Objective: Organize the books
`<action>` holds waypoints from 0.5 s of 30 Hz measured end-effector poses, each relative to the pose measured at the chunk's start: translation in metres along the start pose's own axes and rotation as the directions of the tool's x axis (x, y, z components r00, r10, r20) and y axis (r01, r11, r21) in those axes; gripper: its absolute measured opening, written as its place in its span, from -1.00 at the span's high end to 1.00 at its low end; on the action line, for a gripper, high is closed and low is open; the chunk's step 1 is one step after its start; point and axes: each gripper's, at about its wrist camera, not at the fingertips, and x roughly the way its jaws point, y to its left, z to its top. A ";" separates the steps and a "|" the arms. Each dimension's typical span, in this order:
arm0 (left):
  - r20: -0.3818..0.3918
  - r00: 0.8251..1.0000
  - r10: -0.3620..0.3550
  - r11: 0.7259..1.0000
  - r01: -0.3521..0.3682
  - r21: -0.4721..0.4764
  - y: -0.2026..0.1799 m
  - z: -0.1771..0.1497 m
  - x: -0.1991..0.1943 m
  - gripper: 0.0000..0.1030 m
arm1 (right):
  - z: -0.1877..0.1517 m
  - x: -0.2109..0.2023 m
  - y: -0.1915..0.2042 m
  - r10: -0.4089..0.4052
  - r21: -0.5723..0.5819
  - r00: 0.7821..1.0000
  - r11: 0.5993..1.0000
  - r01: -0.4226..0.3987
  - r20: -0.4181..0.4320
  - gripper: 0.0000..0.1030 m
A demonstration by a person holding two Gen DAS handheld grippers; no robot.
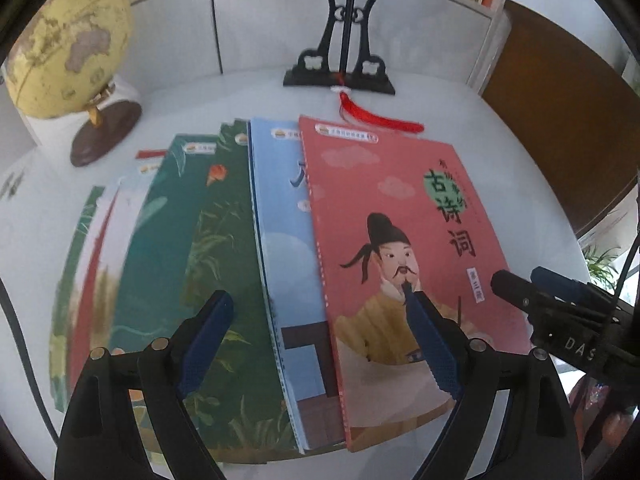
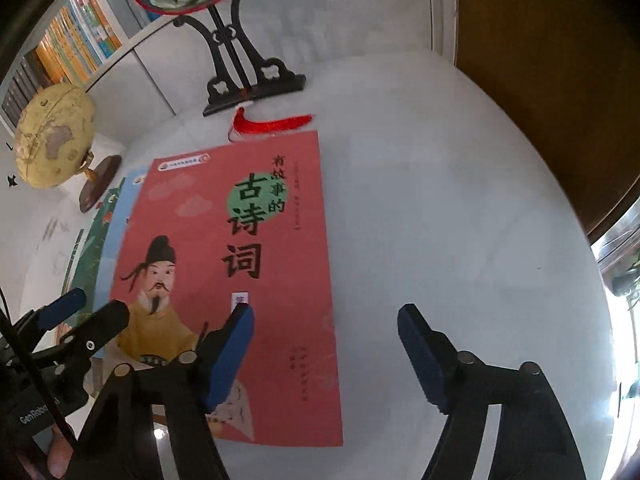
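Note:
Several thin books lie fanned out on the white table (image 1: 460,120). The red book (image 1: 392,240) with a robed figure on its cover tops the fan at the right, over a blue book (image 1: 280,232) and green books (image 1: 224,264). My left gripper (image 1: 318,296) hangs open above them, one finger over the green cover and the other over the red one. My right gripper (image 2: 326,312) is open: its left finger is above the red book (image 2: 248,248), its right finger above bare table (image 2: 460,220). Nothing is held.
A yellow globe (image 1: 68,52) on a dark base stands at the back left. A black fan stand (image 1: 340,68) with a red tassel (image 1: 380,116) sits just behind the books. Shelved books (image 2: 72,36) line the back, and a brown panel (image 1: 560,112) borders the right.

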 end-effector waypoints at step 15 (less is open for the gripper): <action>-0.005 1.000 0.014 0.999 -0.014 0.044 -0.008 -0.008 0.002 -0.81 | 0.002 0.007 0.022 0.083 -0.041 0.996 0.996 -0.083 -0.017 -0.22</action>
